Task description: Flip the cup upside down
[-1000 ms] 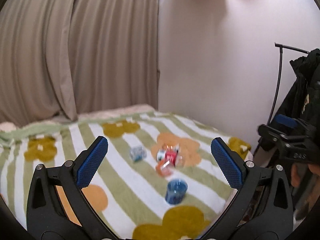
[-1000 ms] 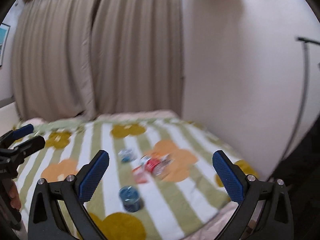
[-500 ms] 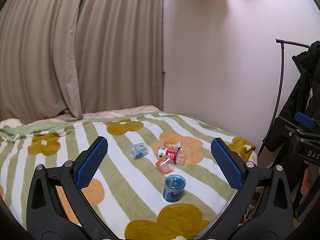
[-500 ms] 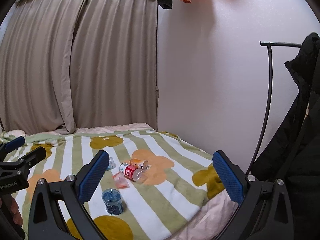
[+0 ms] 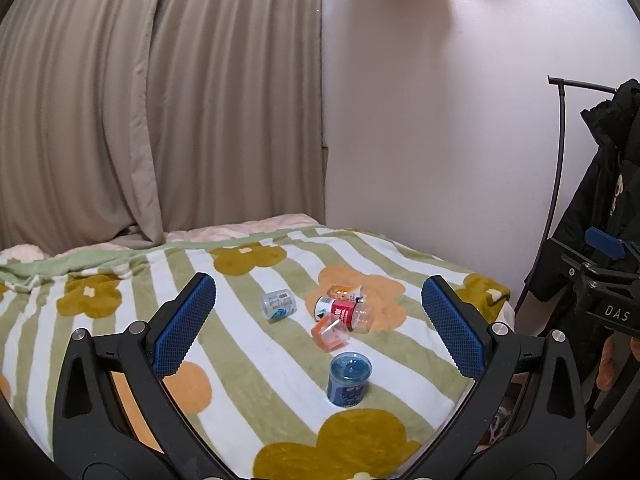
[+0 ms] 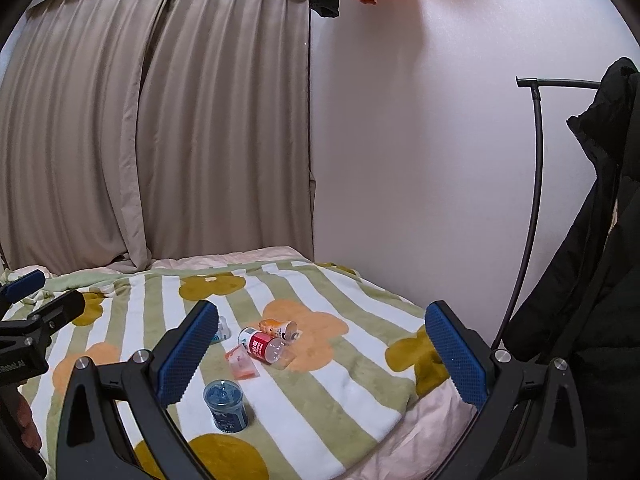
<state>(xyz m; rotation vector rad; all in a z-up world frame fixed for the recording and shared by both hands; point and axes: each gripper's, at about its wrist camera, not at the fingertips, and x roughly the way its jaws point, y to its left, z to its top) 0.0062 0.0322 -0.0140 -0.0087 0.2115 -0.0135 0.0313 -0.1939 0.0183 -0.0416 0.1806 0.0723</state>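
Observation:
A small blue cup (image 5: 349, 377) stands on the striped flower blanket (image 5: 248, 360), nearest to me; it also shows in the right wrist view (image 6: 225, 405). Behind it lie an orange cup (image 5: 330, 331), a red-labelled cup (image 5: 344, 312), a pale blue cup (image 5: 277, 305) and an orange-and-white cup (image 5: 345, 291). My left gripper (image 5: 320, 320) is open and empty, held above the bed short of the cups. My right gripper (image 6: 320, 348) is open and empty too, off to the right of the left one.
The bed's right edge (image 6: 424, 412) drops beside a white wall (image 6: 420, 160). A black coat (image 6: 592, 280) hangs on a rack at the right. Beige curtains (image 5: 160, 120) hang behind the bed.
Both views have steadied and tilted up slightly; the right gripper's view swung to the right, bringing the coat and rack into view. The cups have not moved.

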